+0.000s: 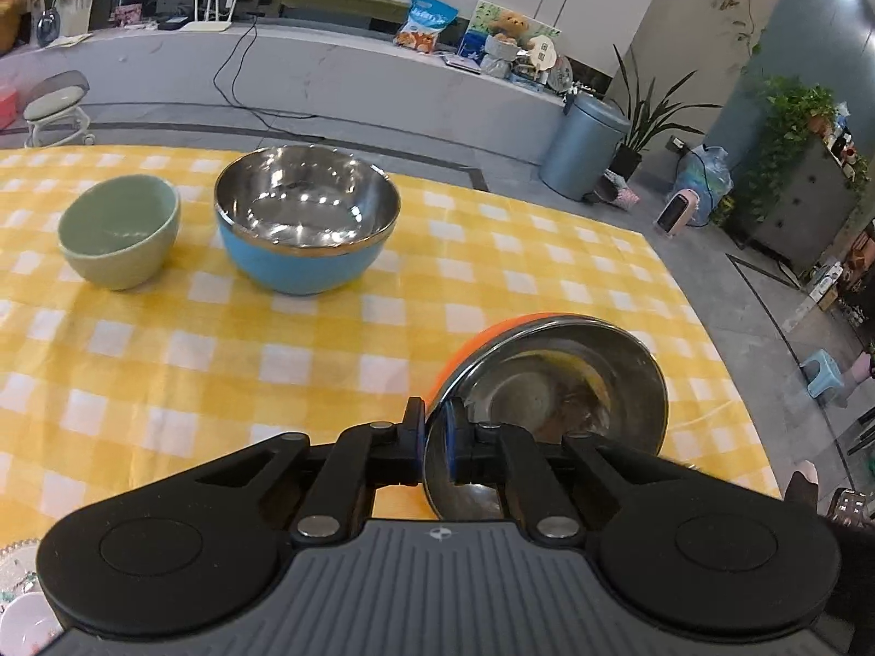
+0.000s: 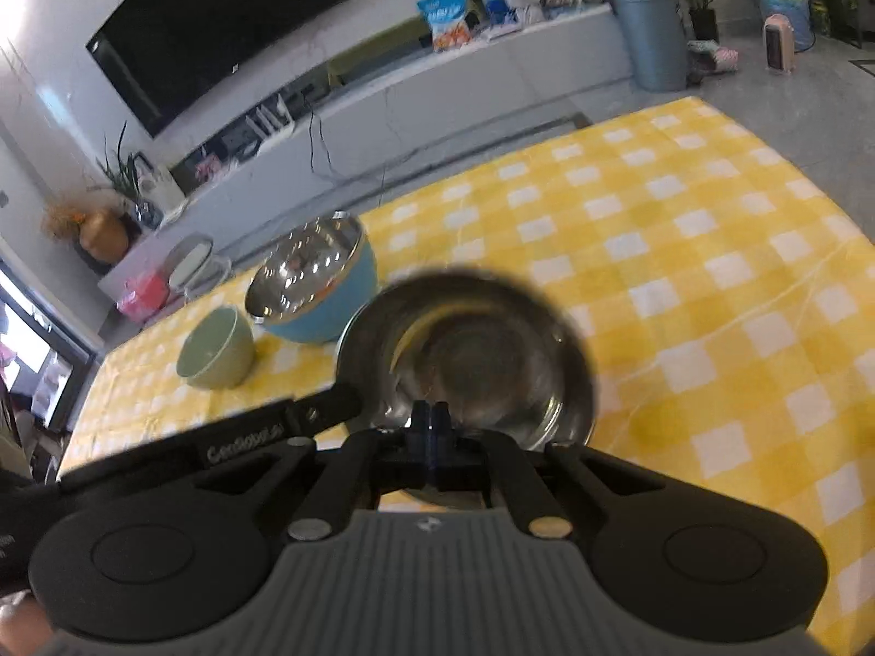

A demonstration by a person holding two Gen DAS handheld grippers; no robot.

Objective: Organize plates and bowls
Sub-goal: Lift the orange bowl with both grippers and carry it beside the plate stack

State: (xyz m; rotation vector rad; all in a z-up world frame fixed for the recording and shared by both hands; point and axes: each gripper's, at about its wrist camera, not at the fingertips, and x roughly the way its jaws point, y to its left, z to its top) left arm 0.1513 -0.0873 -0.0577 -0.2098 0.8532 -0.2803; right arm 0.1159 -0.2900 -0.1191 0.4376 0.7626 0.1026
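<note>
My left gripper (image 1: 435, 432) is shut on the rim of an orange steel-lined bowl (image 1: 552, 388), tilted above the yellow checked tablecloth (image 1: 273, 355). A blue steel-lined bowl (image 1: 306, 218) and a pale green bowl (image 1: 120, 229) stand on the cloth further back, left. In the right wrist view the same steel-lined bowl (image 2: 470, 361) sits just ahead of my right gripper (image 2: 432, 421), whose fingers are together with nothing between them. The left gripper's finger (image 2: 311, 410) reaches the bowl's rim from the left. The blue bowl (image 2: 317, 284) and green bowl (image 2: 219, 350) show behind.
A patterned plate edge (image 1: 16, 590) shows at the lower left. The table's right edge (image 1: 711, 328) drops to the floor. A grey bin (image 1: 585, 147), plants and a low TV cabinet (image 1: 328, 65) stand beyond the table.
</note>
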